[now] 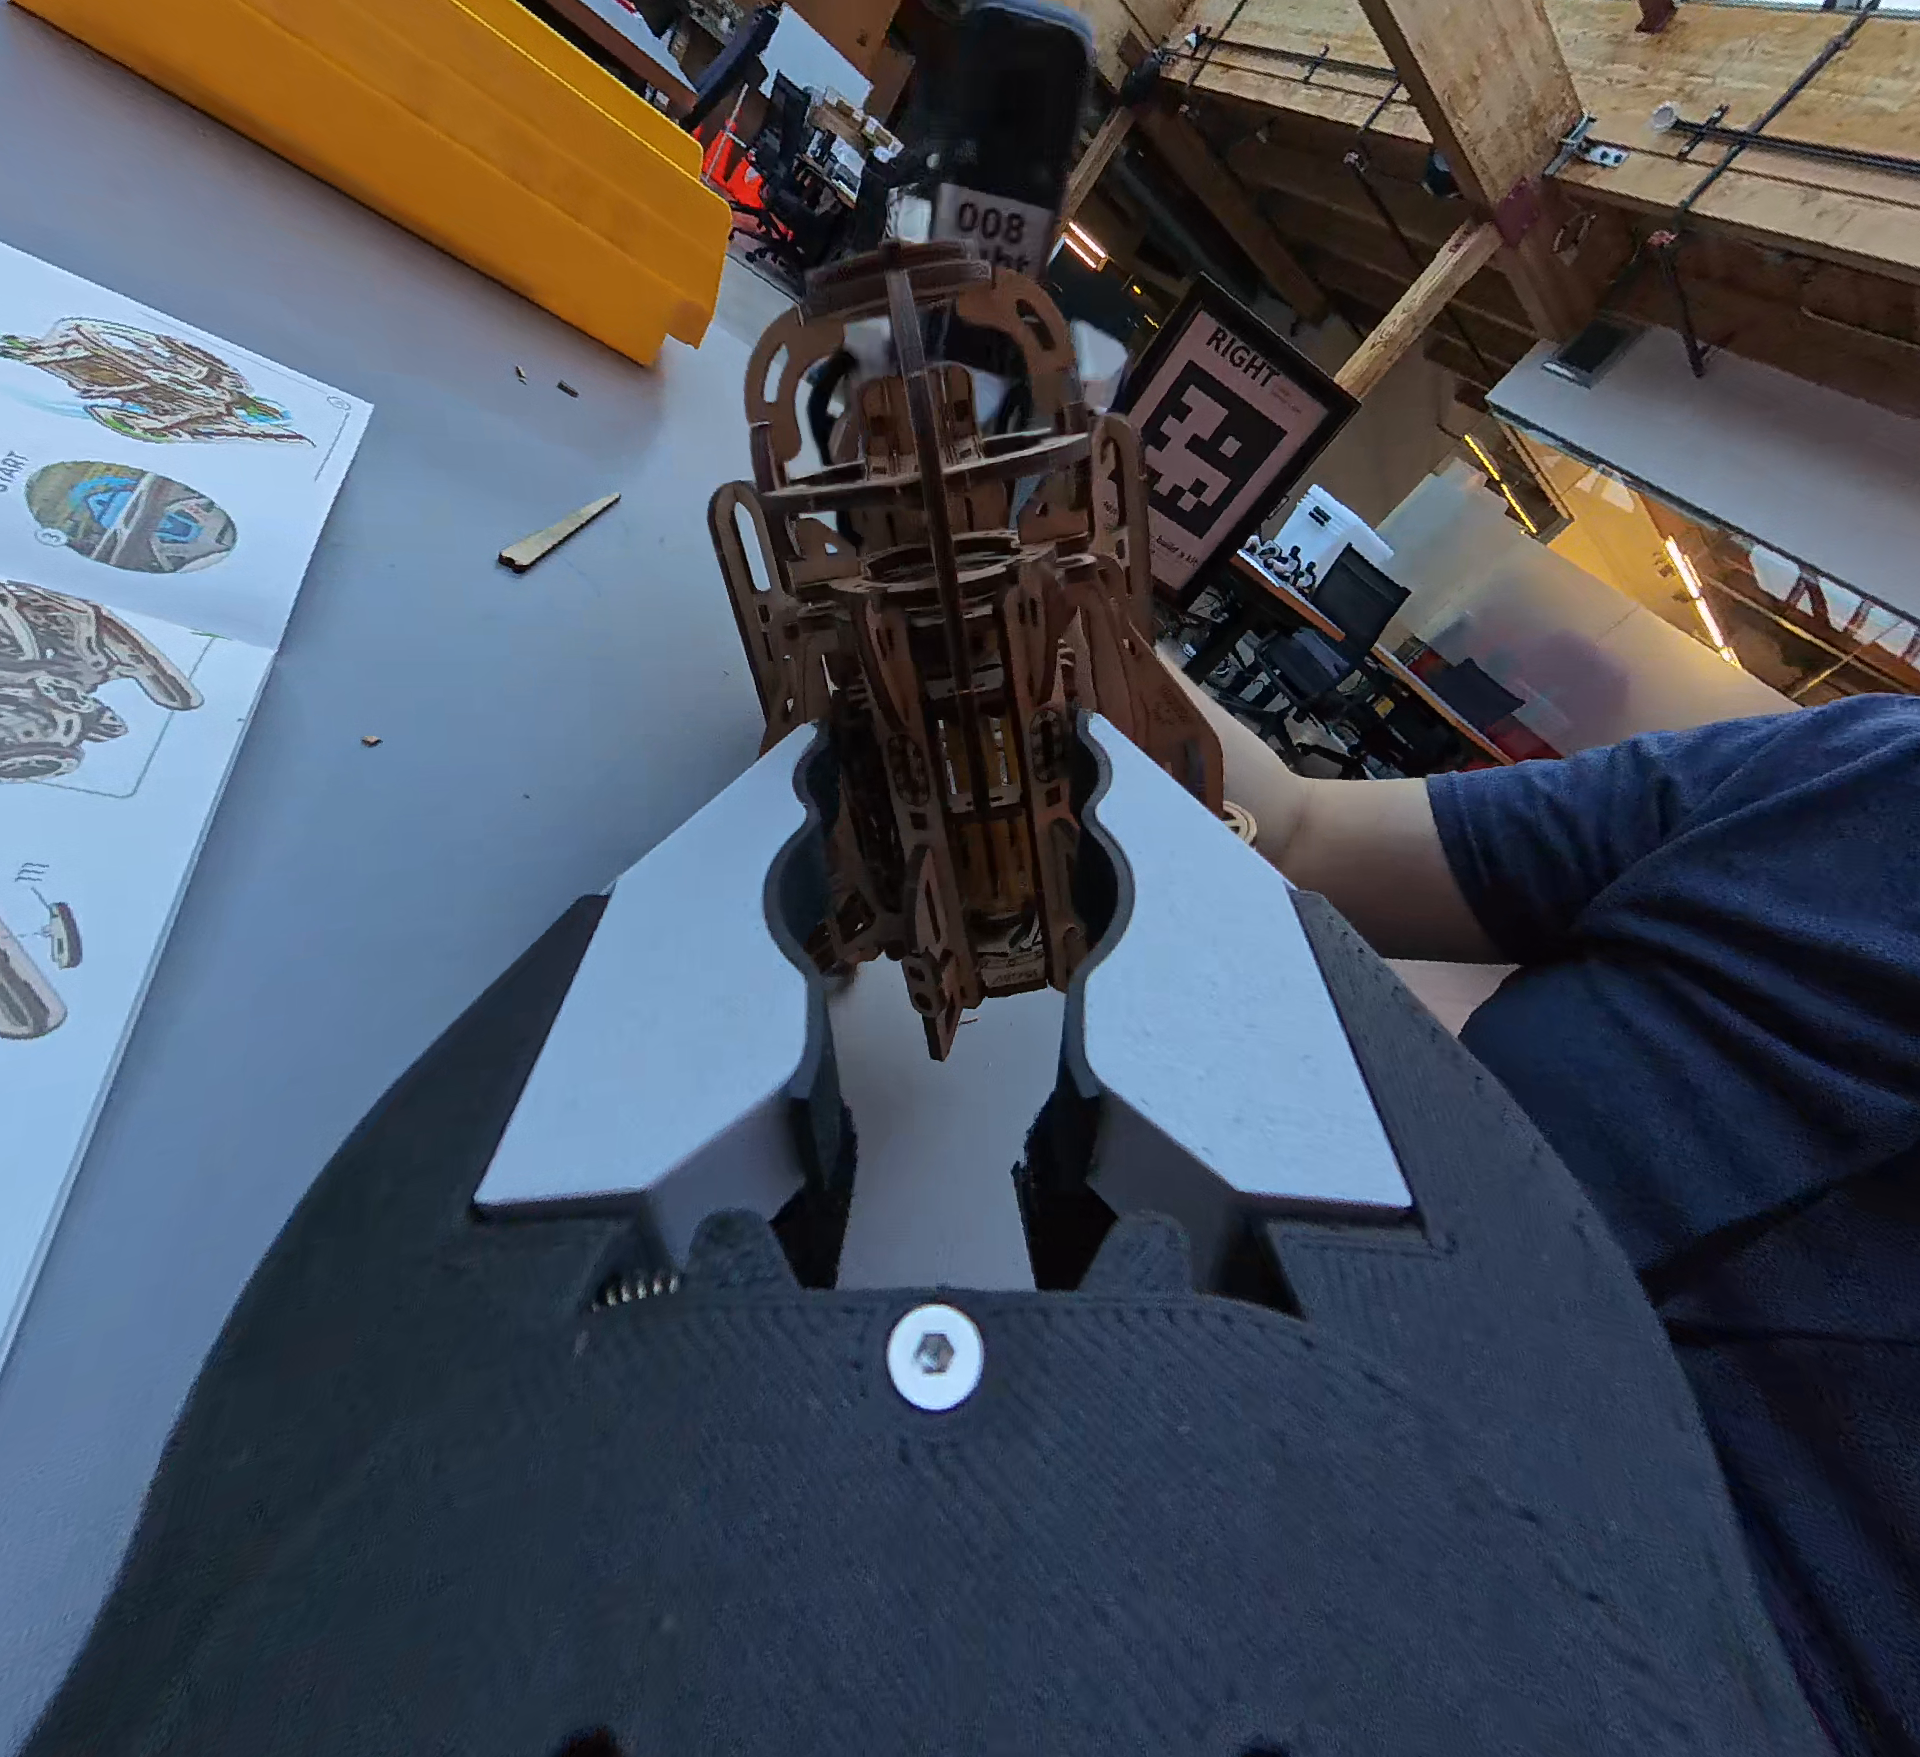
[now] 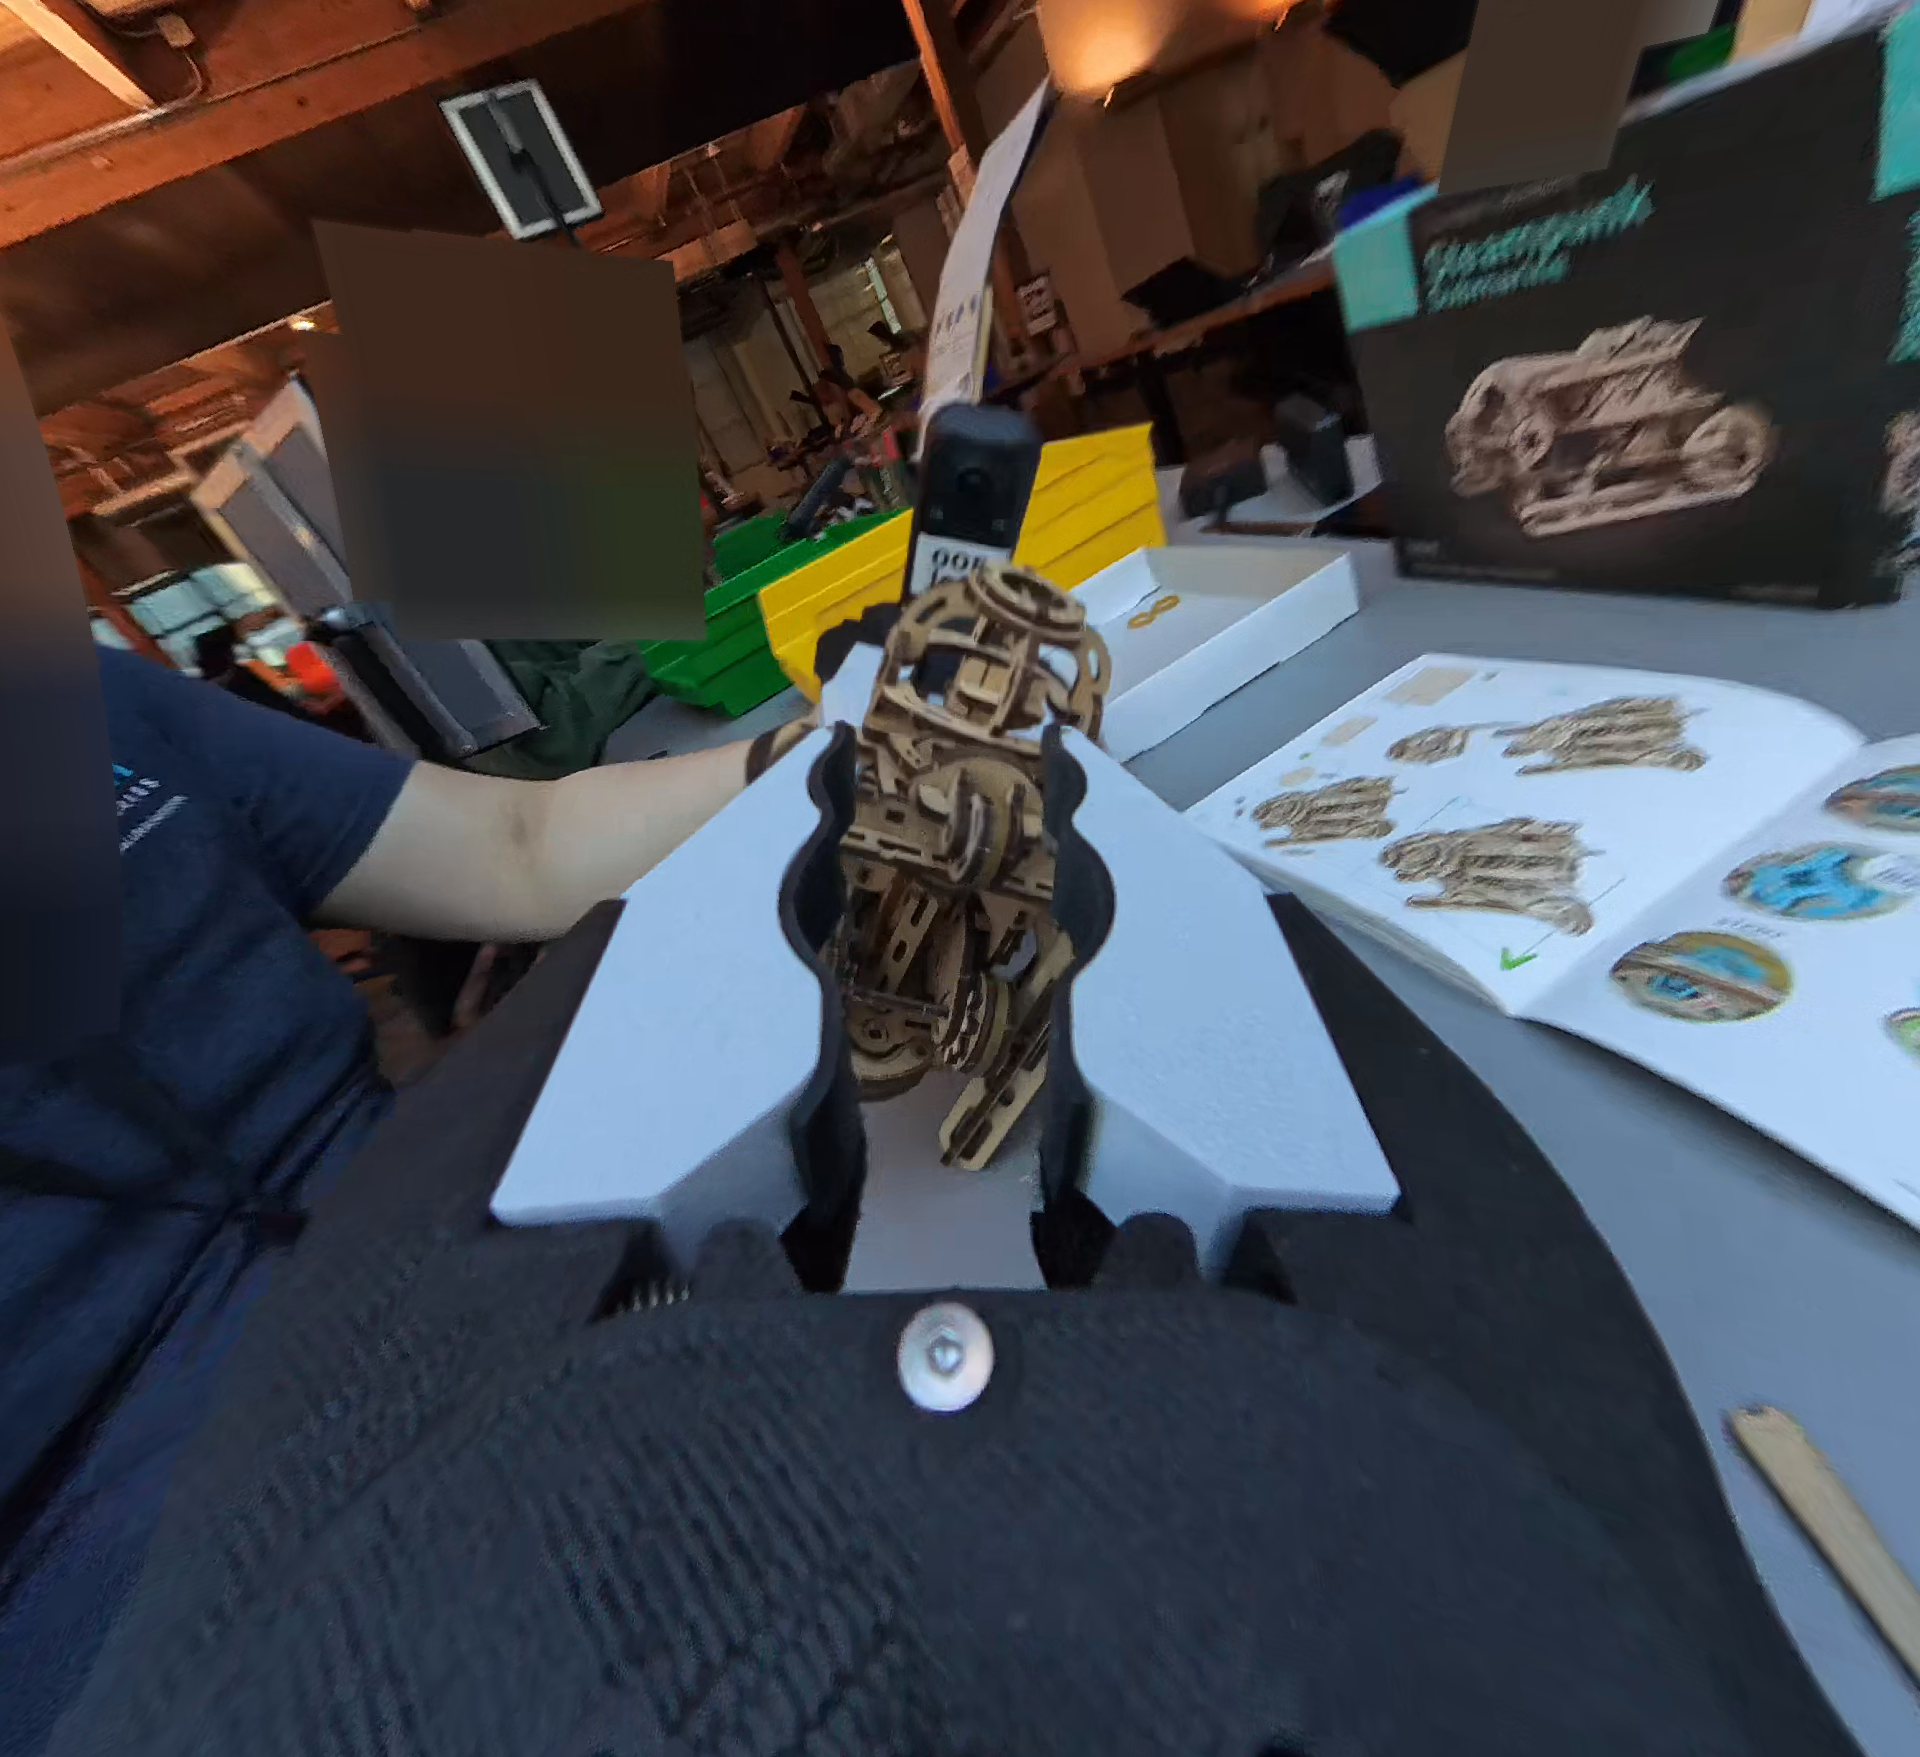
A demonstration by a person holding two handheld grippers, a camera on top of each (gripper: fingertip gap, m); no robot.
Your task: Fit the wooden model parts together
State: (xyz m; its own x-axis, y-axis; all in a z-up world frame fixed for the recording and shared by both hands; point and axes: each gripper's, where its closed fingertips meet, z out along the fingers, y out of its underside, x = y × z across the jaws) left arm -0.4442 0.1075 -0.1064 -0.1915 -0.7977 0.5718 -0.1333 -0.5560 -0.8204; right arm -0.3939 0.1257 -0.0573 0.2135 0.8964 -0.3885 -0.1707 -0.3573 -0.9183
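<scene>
A brown laser-cut wooden model (image 1: 935,668) is held above the grey table between both grippers, which face each other. My left gripper (image 1: 945,751) is shut on the model's near end, with the grey fingers (image 1: 707,959) pressing its sides. The right gripper's black camera (image 1: 1018,97) shows behind the model's far rounded cage. In the right wrist view, my right gripper (image 2: 948,751) is shut on the other end of the model (image 2: 966,834), and the left gripper's camera (image 2: 977,492) stands beyond it. I cannot tell where the parts join.
Yellow bins (image 1: 364,76) stand at the back. An open instruction booklet (image 1: 104,616) (image 2: 1558,824) and a loose wooden stick (image 1: 556,533) (image 2: 1829,1541) lie on the table. A dark model box (image 2: 1662,377), a white tray (image 2: 1226,627) and a person's arm (image 2: 540,834) are nearby. Across from one pair of fingers to the other is roughly 8 centimetres. From the right gripper's tips to the loose wooden stick (image 2: 1829,1541) is close to 15 centimetres. The left camera catches it too, in the left wrist view (image 1: 539,552).
</scene>
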